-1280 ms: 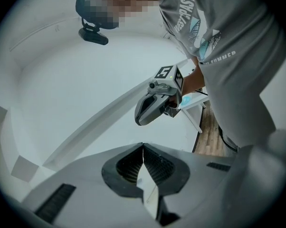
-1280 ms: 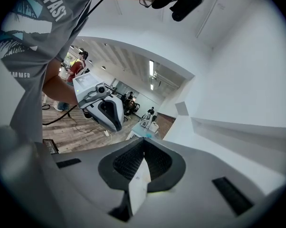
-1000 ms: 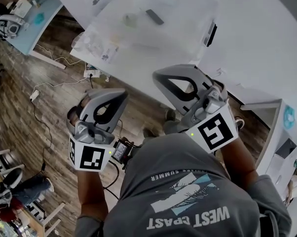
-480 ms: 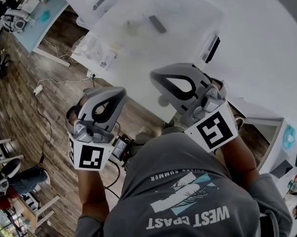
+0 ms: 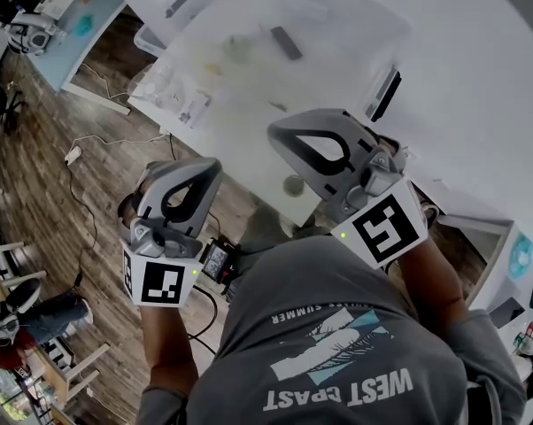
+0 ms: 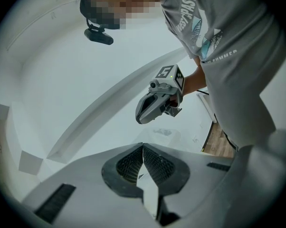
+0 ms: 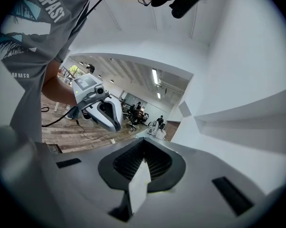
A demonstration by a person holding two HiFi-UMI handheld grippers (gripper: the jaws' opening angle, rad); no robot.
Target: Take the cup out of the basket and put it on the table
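Both grippers are held close to the person's chest, short of the white table point(image 5: 461, 78). In the head view my left gripper point(image 5: 203, 168) hangs over the wooden floor, and my right gripper point(image 5: 282, 136) reaches the table's near edge. Each one's jaws are closed with nothing between them, as the left gripper view point(image 6: 143, 148) and the right gripper view point(image 7: 144, 144) show. A pale see-through basket point(image 5: 151, 39) rests on the table farther off. A faint small shape point(image 5: 237, 50) inside it is too washed out to tell as a cup.
A dark flat object point(image 5: 286, 42) lies in the basket area. A black-and-white device point(image 5: 383, 94) lies on the table to the right, and a plastic bag with papers point(image 5: 173, 96) sits at the table's left end. Cables point(image 5: 81, 153) trail across the wooden floor.
The head view has drifted a little, so the table and basket sit slightly lower and to the right. My right gripper edged up to the table's edge. Both stay shut.
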